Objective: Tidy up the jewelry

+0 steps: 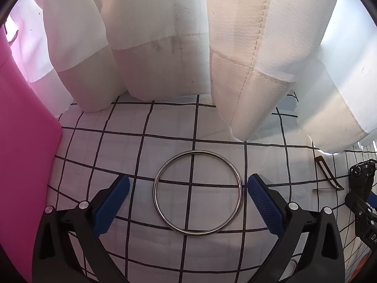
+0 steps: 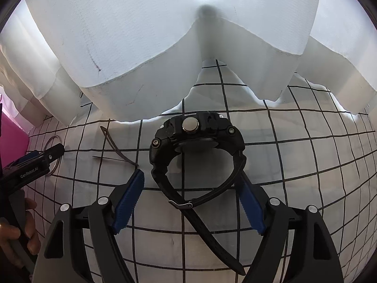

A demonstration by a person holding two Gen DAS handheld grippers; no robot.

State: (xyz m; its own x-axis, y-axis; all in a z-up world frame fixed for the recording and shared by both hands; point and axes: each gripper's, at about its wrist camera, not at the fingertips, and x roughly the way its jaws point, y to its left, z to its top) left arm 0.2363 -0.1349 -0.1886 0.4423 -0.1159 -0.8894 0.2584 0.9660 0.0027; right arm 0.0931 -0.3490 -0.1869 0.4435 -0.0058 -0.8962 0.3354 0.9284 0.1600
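L-wrist view, nearest: left gripper (image 1: 188, 186) w/ blue pads wide apart, nothing clamped; bangle (image 1: 197, 193) sits on the cloth between the tips, not touched.
Bangle spot: flat on grid cloth (image 1: 94, 155), just below the white curtain (image 1: 150, 47) hem; pink box (image 1: 26, 141) at the left edge.
Bangle handling: thin metal ring, prob. light, stiff, slippery; lies flat so pads may skate off. Best bet: pinch across one rim section, or straddle the whole ring from outside.
L-wrist extras: hairpin (image 1: 327, 176) to the right, and part of the other gripper's body at far right edge.
R-wrist view, nearest: right gripper (image 2: 190, 186) pads spread either side of the watch (image 2: 198, 141); right pad looks v. close to the strap, contact can't be confirmed; no squeeze seen, so not gripped.
Watch spot: stands on its side on the cloth, case toward the curtain, strap looped, loose tail running back under the gripper.
Watch handling: chunky case, heavier than the ring; rubbery strap is soft, grippy, will flex. Take it across the strap loop near the case, or the case itself.
Only in R-wrist: watch whole, person's hand (image 2: 14, 233) on the left tool; bangle only a sliver.
Only in L-wrist: bangle whole, pink box's broad side.
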